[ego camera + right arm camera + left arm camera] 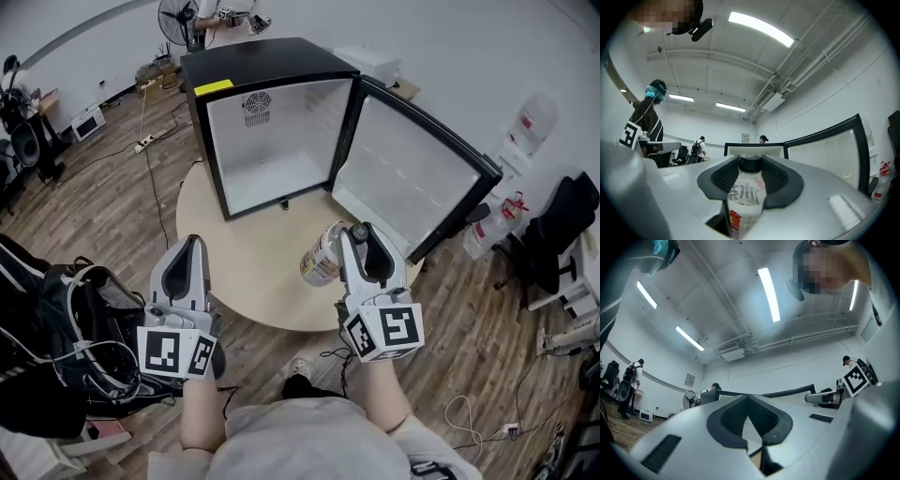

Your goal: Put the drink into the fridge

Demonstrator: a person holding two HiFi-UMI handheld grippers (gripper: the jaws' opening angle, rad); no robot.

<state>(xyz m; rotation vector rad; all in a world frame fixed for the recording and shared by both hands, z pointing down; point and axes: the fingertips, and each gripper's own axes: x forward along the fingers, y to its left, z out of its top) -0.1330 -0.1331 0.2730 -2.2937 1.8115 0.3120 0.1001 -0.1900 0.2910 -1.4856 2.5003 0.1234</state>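
Obscured items: in the head view the right gripper [350, 232] overlaps one side of the drink [320, 261], so only the bottle's pale body and part of its label show. Whether the bottle's base touches the table [246, 281] or hangs clear of it cannot be determined. In the right gripper view the bottle's lower end is cut off by the frame edge, and the label print is too blurred to read. The left gripper view points up at the ceiling lights and takes in little of the work area.

Right gripper: jaws closed on the drink. The two dark ribbed pads [777, 180] press the bottle's neck and shoulder from both sides, with the black cap [750, 163] standing just past the pad tips. The bottle is tilted, cap end toward the fridge [272, 67].

Left gripper [190, 246]: jaws drawn together, tips meeting, with nothing between them. It is over the near left edge of the table, well apart from the drink.

Location of the drink: outside the fridge, over the round table, in front of the open cabinet and near the lower corner of the fridge door [412, 173]. The door stands swung wide to the right. The white interior faces the person.
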